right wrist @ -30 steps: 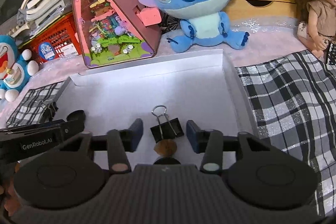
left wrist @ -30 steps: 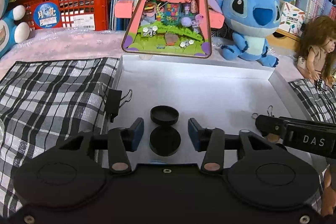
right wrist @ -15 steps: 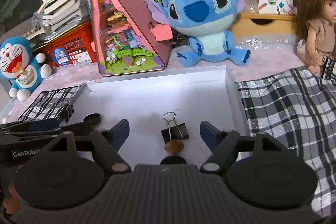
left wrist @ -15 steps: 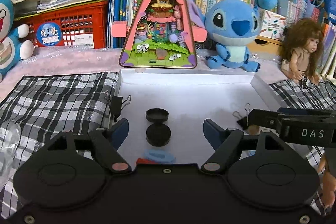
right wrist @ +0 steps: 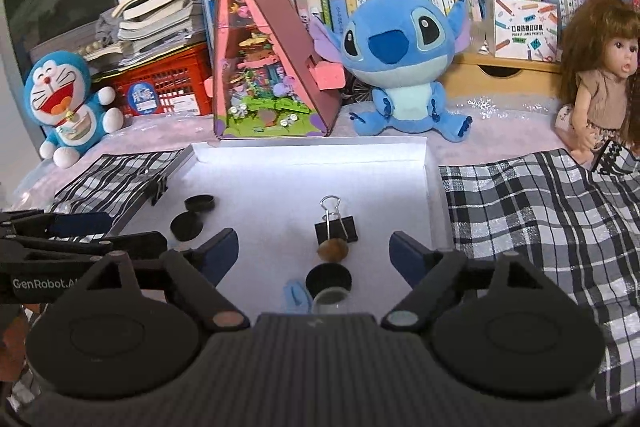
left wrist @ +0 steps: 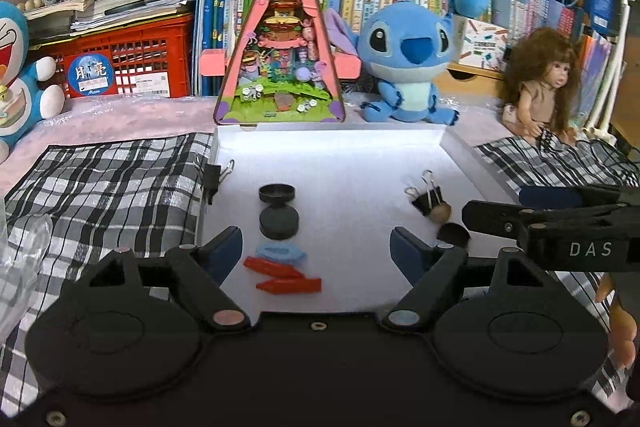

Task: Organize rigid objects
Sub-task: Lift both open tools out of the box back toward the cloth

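A shallow white tray [left wrist: 340,155] [right wrist: 304,163] lies on a checked cloth. In the left wrist view two black round caps [left wrist: 279,211] sit in it, with a light blue piece [left wrist: 280,251] and two red pieces [left wrist: 286,277] nearer me. My left gripper [left wrist: 316,247] hovers above the red pieces, its jaws opening with nothing pressed between them. In the right wrist view a black binder clip [right wrist: 335,227], a brown nut-like piece [right wrist: 333,251] and a black disc [right wrist: 329,277] lie in a row. My right gripper [right wrist: 314,251] hangs over them, jaws opening and apart from all.
Another binder clip [left wrist: 214,177] is clamped on the tray's left wall. Behind the tray stand a pink triangular diorama [left wrist: 280,59], a blue plush [left wrist: 408,63], a doll [left wrist: 540,87], a red crate [left wrist: 128,63] and rows of books. Checked cloth [right wrist: 540,227] flanks the tray.
Both grippers have opened wide and drawn back and up from the tray. The black caps and the binder clip stay lying where they were; blue and red pieces have come into view.
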`<state>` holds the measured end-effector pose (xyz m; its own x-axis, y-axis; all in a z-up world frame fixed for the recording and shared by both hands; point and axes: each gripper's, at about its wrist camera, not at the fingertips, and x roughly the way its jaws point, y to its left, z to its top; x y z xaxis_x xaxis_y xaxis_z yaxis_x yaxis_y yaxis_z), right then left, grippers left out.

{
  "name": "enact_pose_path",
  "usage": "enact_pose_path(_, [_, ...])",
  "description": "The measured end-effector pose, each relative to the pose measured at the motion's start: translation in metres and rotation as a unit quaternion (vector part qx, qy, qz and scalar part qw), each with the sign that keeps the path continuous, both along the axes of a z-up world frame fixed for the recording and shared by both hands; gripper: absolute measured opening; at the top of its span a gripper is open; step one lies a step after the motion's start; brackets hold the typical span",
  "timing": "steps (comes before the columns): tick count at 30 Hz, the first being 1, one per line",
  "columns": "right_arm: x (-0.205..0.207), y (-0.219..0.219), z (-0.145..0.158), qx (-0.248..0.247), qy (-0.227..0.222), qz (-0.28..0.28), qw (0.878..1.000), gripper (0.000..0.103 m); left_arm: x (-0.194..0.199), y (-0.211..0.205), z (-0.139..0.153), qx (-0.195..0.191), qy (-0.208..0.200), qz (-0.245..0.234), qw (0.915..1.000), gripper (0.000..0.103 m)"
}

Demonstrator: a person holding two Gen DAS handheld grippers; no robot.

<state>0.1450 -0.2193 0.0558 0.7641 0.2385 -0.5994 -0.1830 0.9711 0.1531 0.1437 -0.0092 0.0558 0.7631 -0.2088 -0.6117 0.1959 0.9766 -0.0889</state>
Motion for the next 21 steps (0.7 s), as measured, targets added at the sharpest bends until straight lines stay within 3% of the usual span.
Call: enact_pose_path(21, [-0.068, -0.008, -0.001, -0.039, -0.042, 0.032, 0.998, 0.096, -0.076, -0.008, -0.013, -0.012, 0.000, -0.039, 0.9992, 0.081])
